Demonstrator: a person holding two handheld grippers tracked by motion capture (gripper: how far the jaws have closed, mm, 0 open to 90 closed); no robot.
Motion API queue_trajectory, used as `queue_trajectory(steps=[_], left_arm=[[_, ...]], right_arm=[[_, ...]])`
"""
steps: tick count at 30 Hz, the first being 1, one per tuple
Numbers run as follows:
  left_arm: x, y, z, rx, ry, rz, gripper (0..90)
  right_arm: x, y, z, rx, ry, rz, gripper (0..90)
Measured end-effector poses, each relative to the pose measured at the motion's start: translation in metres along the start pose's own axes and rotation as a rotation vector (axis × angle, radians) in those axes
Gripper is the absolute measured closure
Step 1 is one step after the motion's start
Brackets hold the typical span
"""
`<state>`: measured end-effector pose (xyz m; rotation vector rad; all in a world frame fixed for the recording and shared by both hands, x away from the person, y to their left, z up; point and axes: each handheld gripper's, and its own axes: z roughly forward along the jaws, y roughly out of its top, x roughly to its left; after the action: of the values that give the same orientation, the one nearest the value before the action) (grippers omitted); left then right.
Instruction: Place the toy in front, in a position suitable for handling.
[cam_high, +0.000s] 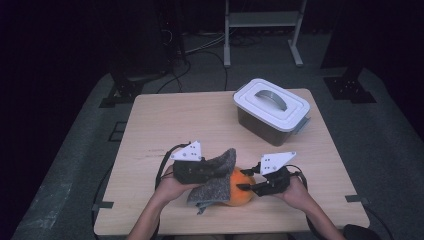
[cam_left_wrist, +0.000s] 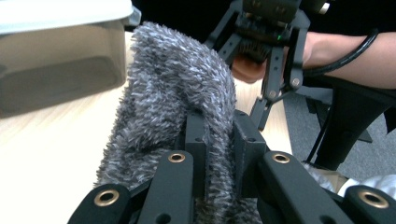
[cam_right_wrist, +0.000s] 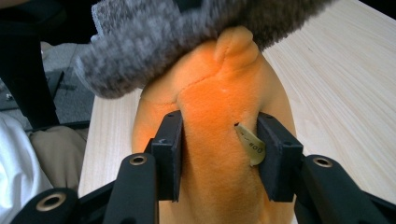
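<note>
An orange plush toy (cam_high: 240, 192) lies near the table's front edge, partly under a fluffy grey cloth (cam_high: 217, 181). My left gripper (cam_high: 212, 172) is shut on that cloth; in the left gripper view the cloth (cam_left_wrist: 175, 88) bulges up between the two pads (cam_left_wrist: 195, 140). My right gripper (cam_high: 245, 186) comes in from the right and is shut on the plush toy (cam_right_wrist: 215, 112), its pads pressing into both sides of the soft body beside a small beige tag (cam_right_wrist: 251, 144). The grey cloth (cam_right_wrist: 154, 42) drapes over the toy's far end. The right gripper (cam_left_wrist: 275, 88) also appears beyond the cloth in the left gripper view.
A lidded plastic box (cam_high: 271, 111) with a white lid and handle stands at the back right of the wooden table (cam_high: 165, 125). The left half of the table is bare wood. A white metal frame (cam_high: 262, 25) and dark stands are on the floor behind.
</note>
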<state>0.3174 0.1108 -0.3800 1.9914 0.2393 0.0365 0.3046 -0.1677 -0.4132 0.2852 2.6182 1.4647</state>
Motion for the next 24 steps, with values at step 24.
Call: queue_trajectory(steps=[24], left_arm=[[-0.005, -0.012, 0.005, -0.091, 0.006, -0.008, 78.9]], right_arm=[[0.008, 0.010, 0.000, 0.013, -0.055, 0.034, 52.8]])
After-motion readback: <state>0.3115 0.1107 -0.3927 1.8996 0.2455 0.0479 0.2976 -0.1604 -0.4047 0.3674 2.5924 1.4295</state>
